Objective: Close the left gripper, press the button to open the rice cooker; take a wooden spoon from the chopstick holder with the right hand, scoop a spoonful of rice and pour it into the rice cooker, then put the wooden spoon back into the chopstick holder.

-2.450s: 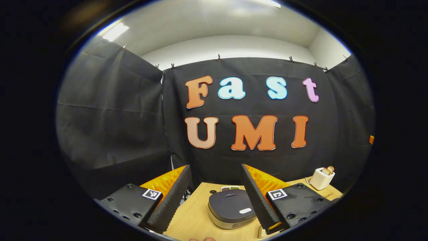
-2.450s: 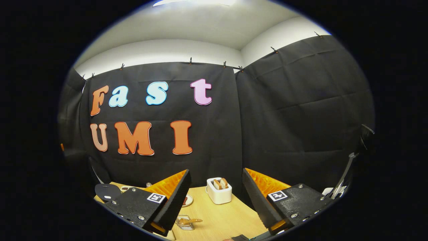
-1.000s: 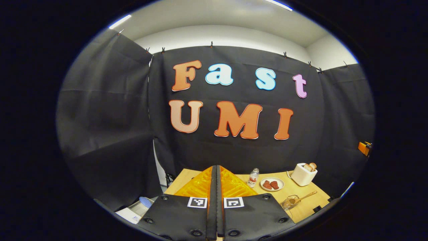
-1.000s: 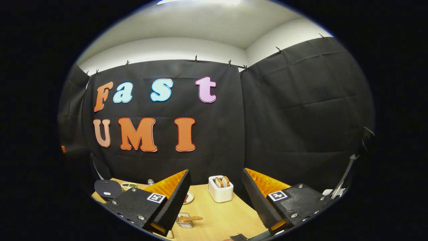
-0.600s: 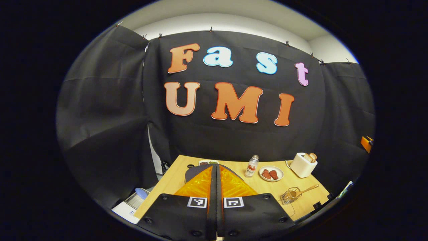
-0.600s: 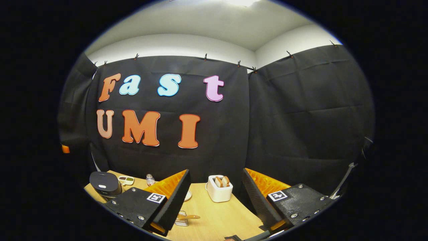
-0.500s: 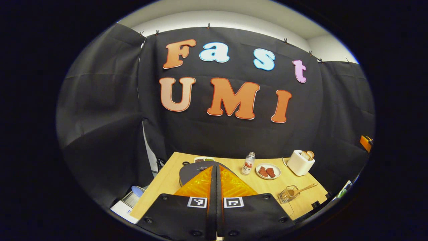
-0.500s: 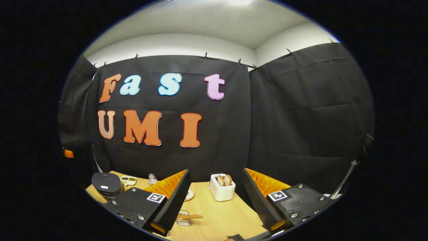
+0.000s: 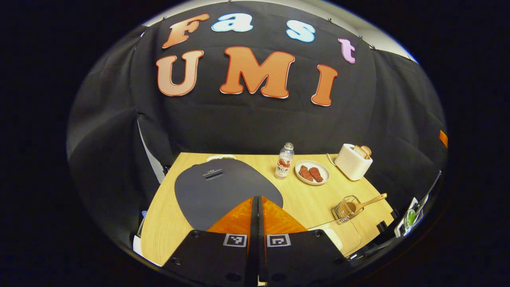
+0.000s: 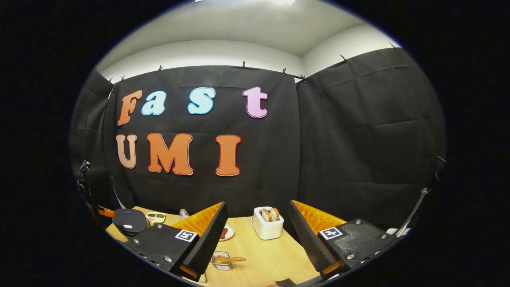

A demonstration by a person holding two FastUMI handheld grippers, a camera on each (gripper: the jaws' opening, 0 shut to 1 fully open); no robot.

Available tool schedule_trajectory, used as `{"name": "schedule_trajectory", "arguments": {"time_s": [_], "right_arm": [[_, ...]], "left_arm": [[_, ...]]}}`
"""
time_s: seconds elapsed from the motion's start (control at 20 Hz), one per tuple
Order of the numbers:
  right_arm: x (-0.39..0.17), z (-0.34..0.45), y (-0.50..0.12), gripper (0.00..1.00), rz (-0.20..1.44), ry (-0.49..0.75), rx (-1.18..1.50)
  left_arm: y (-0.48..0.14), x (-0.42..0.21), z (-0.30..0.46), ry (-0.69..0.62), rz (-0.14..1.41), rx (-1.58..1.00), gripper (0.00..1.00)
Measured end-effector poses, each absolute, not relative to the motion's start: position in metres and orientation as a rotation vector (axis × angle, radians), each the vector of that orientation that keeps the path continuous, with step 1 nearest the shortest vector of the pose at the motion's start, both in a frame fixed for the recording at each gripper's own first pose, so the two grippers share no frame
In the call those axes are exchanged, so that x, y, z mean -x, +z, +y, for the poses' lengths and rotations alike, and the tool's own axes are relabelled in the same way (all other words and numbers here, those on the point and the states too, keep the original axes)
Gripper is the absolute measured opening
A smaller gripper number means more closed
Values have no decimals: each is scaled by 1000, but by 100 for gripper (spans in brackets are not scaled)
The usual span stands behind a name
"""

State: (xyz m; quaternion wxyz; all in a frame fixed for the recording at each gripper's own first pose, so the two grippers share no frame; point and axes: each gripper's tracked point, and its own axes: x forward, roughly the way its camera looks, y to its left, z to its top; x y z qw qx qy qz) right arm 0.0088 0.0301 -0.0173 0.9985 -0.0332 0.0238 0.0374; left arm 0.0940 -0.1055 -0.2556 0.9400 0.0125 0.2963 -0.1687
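Note:
The dark-lidded rice cooker (image 9: 219, 187) stands at the table's left, lid down. My left gripper (image 9: 257, 199) is shut with nothing between its fingers, its tips over the lid's near edge; I cannot tell if they touch it. The wooden spoon (image 9: 368, 200) lies in the wire chopstick holder (image 9: 344, 207) to the right. A clear container (image 9: 342, 235) sits near it. In the right gripper view my right gripper (image 10: 259, 235) is open above the table, with the holder and spoon (image 10: 225, 260) just beyond its left finger and the rice cooker (image 10: 129, 221) far left.
A small bottle (image 9: 283, 161), a plate of red food (image 9: 312, 172) and a white toaster (image 9: 352, 160) with bread line the back of the wooden table (image 9: 306, 201). A small divided dish (image 10: 156, 217) sits behind the cooker. Black cloth walls close in on all sides.
My left gripper has gone from open to shut, tilted down and come in over the rice cooker's lid. My right gripper has stayed open and nearly still.

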Motion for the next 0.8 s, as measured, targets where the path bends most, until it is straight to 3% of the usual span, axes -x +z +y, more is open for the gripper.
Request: {"name": "schedule_trajectory", "arguments": {"time_s": [0.1,0.15,0.2,0.35,0.7,0.75,0.8], "right_arm": [[-10,27,-19,95,57,73,66],[-11,25,-20,100,58,67,68],[-10,22,-20,95,60,61,70],[-10,17,-22,95,65,47,63],[-11,17,-31,96,89,45,50],[-11,17,-32,100,93,47,45],[-12,17,-35,96,98,47,40]], "left_arm": [[-275,-101,-106,-334,652,-41,1],[-288,-104,-104,-329,676,-48,5],[-296,-107,-104,-328,695,-51,2],[-315,-108,-107,-334,741,-37,5],[-322,-111,-105,-301,768,-29,4],[-322,-112,-105,-295,773,-20,5],[-323,-110,-105,-294,783,-22,5]]}}
